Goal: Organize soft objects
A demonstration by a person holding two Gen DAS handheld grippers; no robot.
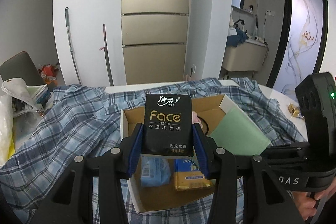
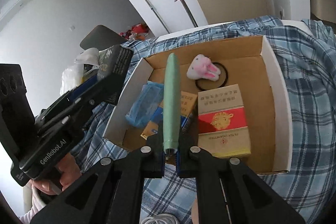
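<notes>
My left gripper (image 1: 168, 135) is shut on a black Face tissue pack (image 1: 168, 121) and holds it upright above the open cardboard box (image 1: 126, 140). My right gripper (image 2: 170, 152) is shut on a thin green pad (image 2: 171, 102), seen edge-on, held over the same box (image 2: 273, 81). The green pad also shows in the left wrist view (image 1: 239, 133). Inside the box lie a blue tissue pack (image 2: 145, 104), a yellow tissue pack (image 1: 191, 177), a red and beige cigarette carton (image 2: 222, 119), a white plush rabbit (image 2: 202, 69) and a black hair band (image 2: 224, 79).
The box sits on a blue plaid shirt (image 1: 63, 140) spread over a white table (image 1: 279, 96). Bags and clutter (image 1: 19, 102) stand at the table's left. A small gold object (image 1: 294, 111) lies at the right. A white cable (image 2: 159, 219) lies near me.
</notes>
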